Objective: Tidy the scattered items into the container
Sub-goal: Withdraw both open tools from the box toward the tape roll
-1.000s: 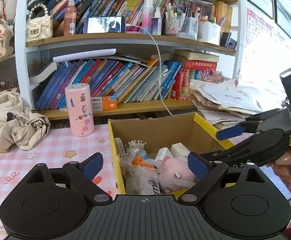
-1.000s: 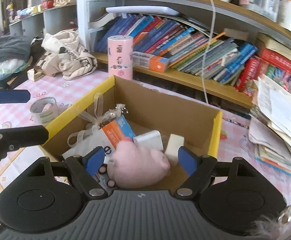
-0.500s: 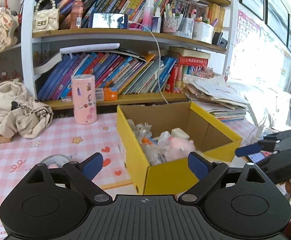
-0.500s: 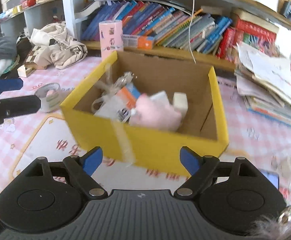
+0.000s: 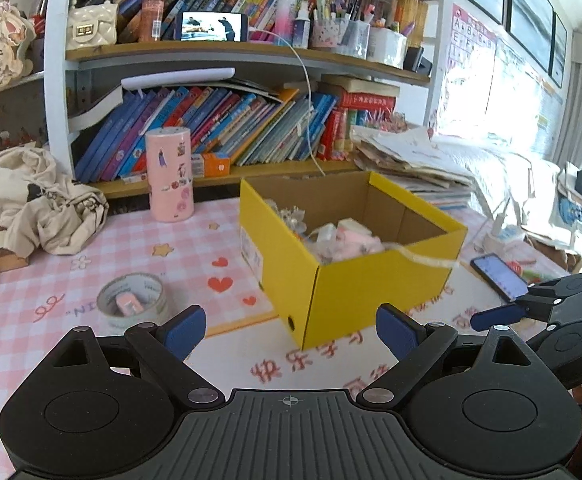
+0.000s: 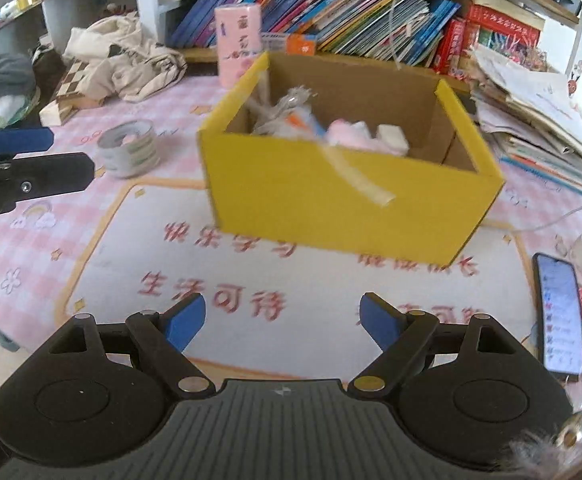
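Both grippers, left (image 5: 289, 330) & right (image 6: 281, 322), hang released, empty. Box (image 6: 343, 188) sits at 12 o'clock; tape roll (image 6: 129, 152) at 10, unpacked. Risk: a careless reach could nudge the phone (image 6: 559, 316) at 3.

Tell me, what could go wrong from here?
1. The tape roll still sits outside the yellow box; with something small inside it, a grab might spill that.
2. The phone lies flat near the right gripper and could get knocked.
3. Loose tape strip on the box front may snag fingers.
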